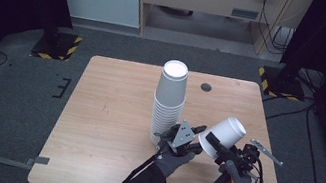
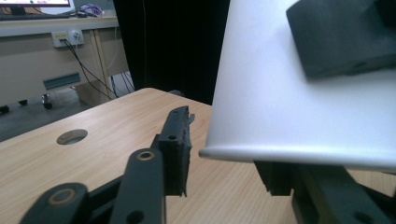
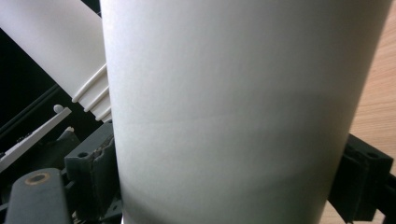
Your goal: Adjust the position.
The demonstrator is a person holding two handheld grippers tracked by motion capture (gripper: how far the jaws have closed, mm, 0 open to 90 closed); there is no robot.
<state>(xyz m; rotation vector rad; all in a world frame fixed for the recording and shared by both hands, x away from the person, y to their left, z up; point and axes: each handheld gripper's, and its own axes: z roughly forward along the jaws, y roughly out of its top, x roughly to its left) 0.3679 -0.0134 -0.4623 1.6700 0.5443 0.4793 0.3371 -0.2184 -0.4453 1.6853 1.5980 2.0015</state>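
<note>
A tall stack of upside-down white paper cups (image 1: 169,98) stands in the middle of the wooden table (image 1: 105,117). Just right of its base, my right gripper (image 1: 215,144) is shut on a single white cup (image 1: 225,132), held tilted above the table with its bottom up and to the right. In the right gripper view that cup (image 3: 233,107) sits between both jaws, with the stack (image 3: 56,46) behind it at the upper left. My left gripper (image 1: 198,138) is open beside the stack's base. Its jaws straddle the held cup's rim (image 2: 299,156) from below without closing on it.
A round cable hole (image 1: 206,87) lies in the table's far side, also seen as the hole (image 2: 72,136) in the left gripper view. Two yellow-and-black striped stand bases (image 1: 57,45) (image 1: 279,81) sit on the floor beyond the far corners. The table's left half is bare wood.
</note>
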